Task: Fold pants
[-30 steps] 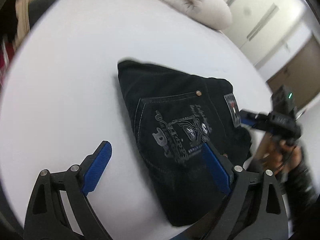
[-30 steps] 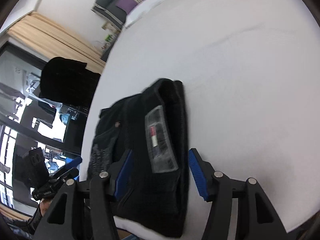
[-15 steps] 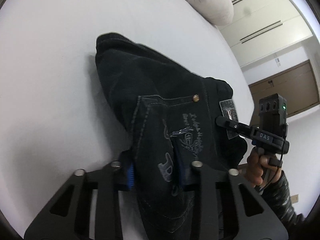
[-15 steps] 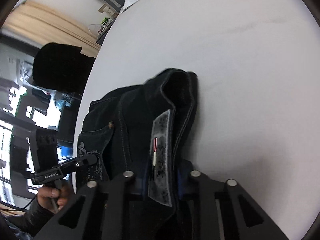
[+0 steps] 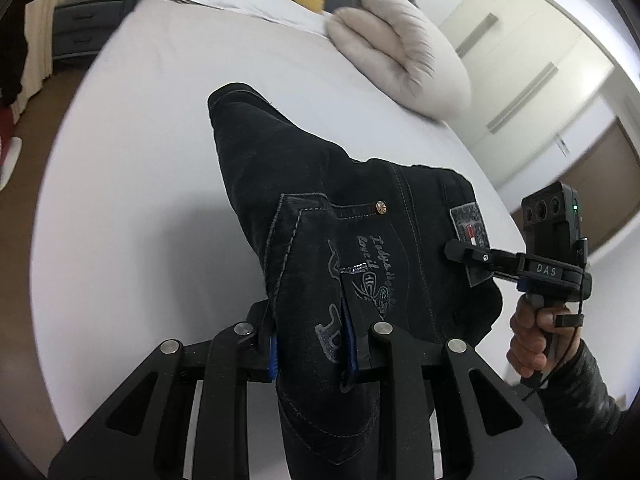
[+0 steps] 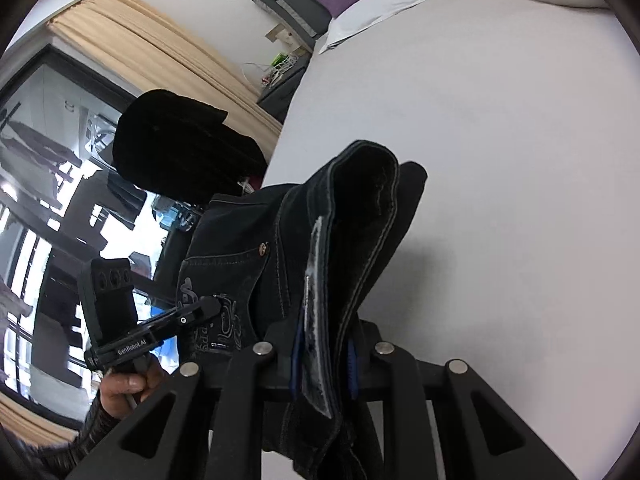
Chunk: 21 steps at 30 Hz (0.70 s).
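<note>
Left wrist view: the black pants (image 5: 332, 216) are pinched at the printed back pocket by the left gripper (image 5: 310, 344), fingers narrow on denim. Compared with half a second ago, the pants are raised further above the white bed (image 5: 132, 184), and the pillow (image 5: 404, 52) is now seen beyond them.

Right wrist view: the waistband by the label (image 6: 314, 320) is clamped in the right gripper (image 6: 322, 356), as before; the pants (image 6: 352, 224) hang above the bed (image 6: 520, 160).

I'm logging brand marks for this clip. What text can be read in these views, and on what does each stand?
"DAS": on the right gripper body, seen from the left wrist view.
"GenRobot.AI": on the left gripper body, seen from the right wrist view.
Script embroidery on the pants back pocket: too stylised to read.
Waistband patch: too small to read.
</note>
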Tool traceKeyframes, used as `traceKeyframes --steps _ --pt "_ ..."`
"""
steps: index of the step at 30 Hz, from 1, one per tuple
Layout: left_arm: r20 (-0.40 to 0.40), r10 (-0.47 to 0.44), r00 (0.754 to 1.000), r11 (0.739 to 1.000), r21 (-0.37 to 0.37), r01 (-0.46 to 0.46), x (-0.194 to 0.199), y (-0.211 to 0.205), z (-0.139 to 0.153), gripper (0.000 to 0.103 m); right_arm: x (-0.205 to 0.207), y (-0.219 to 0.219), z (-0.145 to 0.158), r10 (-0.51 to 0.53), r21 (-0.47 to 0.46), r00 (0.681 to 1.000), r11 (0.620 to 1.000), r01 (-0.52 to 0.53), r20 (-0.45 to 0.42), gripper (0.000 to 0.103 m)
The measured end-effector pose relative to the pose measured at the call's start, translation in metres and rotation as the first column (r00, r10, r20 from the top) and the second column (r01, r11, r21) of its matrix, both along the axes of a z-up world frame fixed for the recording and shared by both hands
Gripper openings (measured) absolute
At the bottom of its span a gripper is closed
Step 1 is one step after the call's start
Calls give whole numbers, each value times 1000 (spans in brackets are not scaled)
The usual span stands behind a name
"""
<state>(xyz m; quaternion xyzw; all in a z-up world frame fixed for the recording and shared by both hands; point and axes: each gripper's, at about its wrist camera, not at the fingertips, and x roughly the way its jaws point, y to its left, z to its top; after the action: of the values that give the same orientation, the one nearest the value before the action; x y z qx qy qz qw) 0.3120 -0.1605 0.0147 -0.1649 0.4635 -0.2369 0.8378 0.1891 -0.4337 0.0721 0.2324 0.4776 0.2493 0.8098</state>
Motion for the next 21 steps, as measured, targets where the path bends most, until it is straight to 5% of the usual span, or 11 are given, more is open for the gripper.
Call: traceKeyframes --steps 8,12,16,19,21 --pt "-91 50 995 998 52 -45 77 57 -79 26 90 36 -75 5 -26 992 1000 -8 -127 20" --pt "-87 76 993 997 -14 -77 70 80 -110 42 90 9 -118 -49 128 980 989 74 -195 38" --pt "-69 108 992 991 -72 -112 52 97 -113 48 69 -16 -123 -78 253 983 960 119 -167 40" --pt "8 198 980 980 25 -198 25 107 -95 64 43 -34 -109 -176 218 974 954 204 -142 59" --pt "104 213 971 966 123 -225 -4 105 -69 67 14 -43 -91 -251 98 963 960 261 -100 63"
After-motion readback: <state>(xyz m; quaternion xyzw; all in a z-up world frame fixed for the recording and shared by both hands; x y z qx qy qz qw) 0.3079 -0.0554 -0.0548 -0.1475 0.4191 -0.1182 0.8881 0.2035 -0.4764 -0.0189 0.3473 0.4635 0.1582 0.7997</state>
